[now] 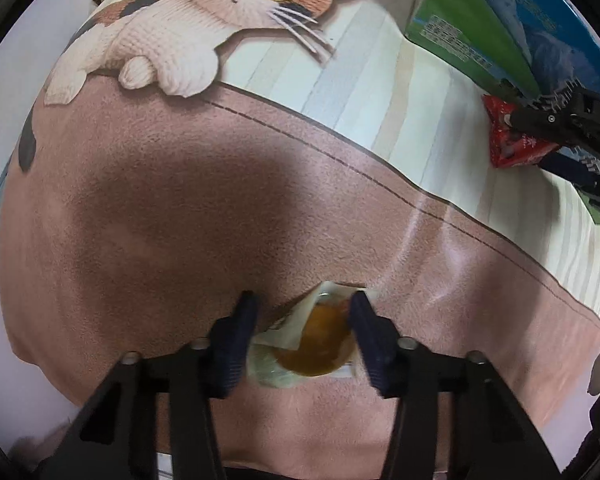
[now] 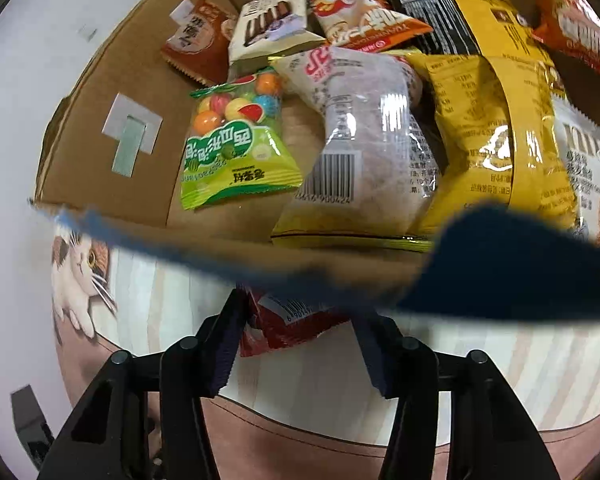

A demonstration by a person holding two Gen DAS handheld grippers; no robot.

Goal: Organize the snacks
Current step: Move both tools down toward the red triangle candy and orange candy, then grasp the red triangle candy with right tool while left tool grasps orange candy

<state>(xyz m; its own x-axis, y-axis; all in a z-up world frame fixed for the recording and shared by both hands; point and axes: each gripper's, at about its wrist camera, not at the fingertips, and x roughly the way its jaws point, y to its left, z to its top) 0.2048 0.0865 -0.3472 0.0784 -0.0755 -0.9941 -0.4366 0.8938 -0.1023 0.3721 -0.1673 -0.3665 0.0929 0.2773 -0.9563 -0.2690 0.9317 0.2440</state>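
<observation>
My left gripper is low over the pink part of the cat-print mat. Its fingers stand on either side of a clear packet with an orange-yellow snack that lies on the mat. My right gripper holds a red snack packet at the near rim of the cardboard box. The red packet and the right gripper also show in the left wrist view beside the box's green and blue outer wall. The box holds several snack bags, among them a green gumball bag.
The box's blue-edged flap hangs across the right wrist view. Yellow bags and a clear-and-white bag fill the box's middle and right. The white table shows left of the box.
</observation>
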